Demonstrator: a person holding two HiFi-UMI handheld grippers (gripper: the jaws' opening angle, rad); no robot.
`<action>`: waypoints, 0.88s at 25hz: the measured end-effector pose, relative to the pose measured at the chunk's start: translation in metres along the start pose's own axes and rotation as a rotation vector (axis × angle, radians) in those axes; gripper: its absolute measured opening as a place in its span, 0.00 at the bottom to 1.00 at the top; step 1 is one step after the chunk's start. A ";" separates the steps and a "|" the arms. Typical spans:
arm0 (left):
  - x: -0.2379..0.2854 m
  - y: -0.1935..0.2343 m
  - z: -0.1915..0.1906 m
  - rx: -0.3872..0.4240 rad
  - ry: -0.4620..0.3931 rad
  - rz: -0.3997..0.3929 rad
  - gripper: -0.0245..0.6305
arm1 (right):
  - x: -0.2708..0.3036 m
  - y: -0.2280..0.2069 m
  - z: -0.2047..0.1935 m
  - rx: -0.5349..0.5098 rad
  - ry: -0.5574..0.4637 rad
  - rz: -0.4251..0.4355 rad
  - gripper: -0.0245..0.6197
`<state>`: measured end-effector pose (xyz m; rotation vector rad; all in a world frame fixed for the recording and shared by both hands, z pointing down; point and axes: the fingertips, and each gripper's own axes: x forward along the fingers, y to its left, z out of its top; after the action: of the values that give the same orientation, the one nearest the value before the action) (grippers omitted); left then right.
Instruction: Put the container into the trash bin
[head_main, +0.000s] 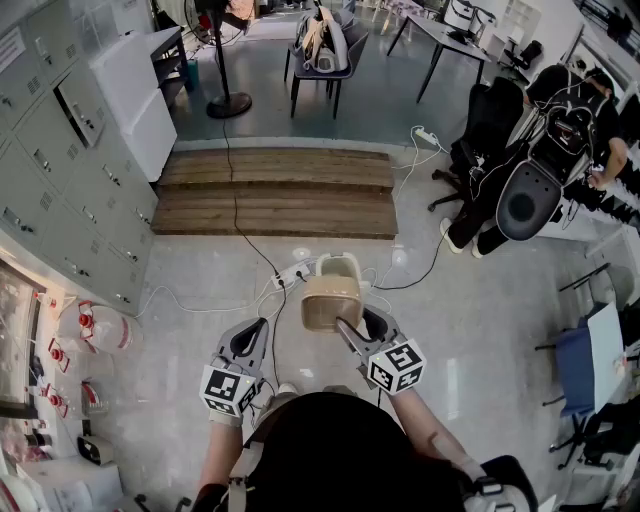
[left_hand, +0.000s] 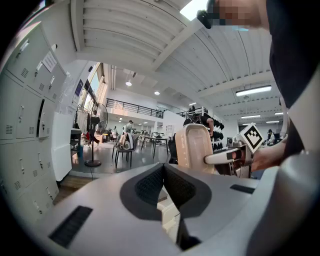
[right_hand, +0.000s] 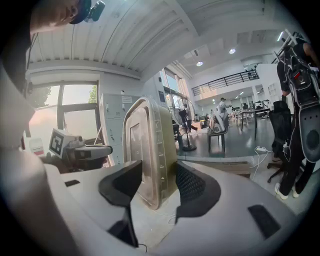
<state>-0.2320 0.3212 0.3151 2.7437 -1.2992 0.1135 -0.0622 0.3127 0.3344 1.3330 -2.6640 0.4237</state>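
A beige plastic container (head_main: 330, 298) hangs above the floor, stood on edge, with my right gripper (head_main: 350, 328) shut on its lower part. In the right gripper view the container (right_hand: 150, 145) rises between the two dark pads (right_hand: 192, 185), its rim toward the camera. My left gripper (head_main: 255, 340) is level beside it on the left, shut with nothing in it; its pads (left_hand: 150, 185) meet at the tips. From the left gripper view the container (left_hand: 195, 147) shows to the right, apart from that gripper. No trash bin shows in any view.
A low wooden platform (head_main: 275, 195) lies ahead, with a power strip and cables (head_main: 290, 272) on the floor just before it. Grey lockers (head_main: 60, 170) line the left side. A standing fan (head_main: 228, 100) and a chair (head_main: 320, 60) are farther off, and a person (head_main: 560, 150) sits at right.
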 end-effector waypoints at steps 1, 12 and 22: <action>-0.002 0.005 0.000 0.002 -0.001 0.002 0.05 | 0.005 0.003 0.001 -0.002 0.002 0.002 0.38; -0.022 0.057 -0.015 -0.026 0.001 -0.012 0.05 | 0.050 0.033 -0.002 -0.007 0.021 -0.015 0.38; -0.022 0.086 -0.029 -0.058 0.020 -0.013 0.05 | 0.077 0.044 -0.002 -0.003 0.030 -0.028 0.37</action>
<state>-0.3132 0.2872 0.3462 2.6950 -1.2592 0.0996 -0.1436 0.2800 0.3469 1.3509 -2.6169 0.4322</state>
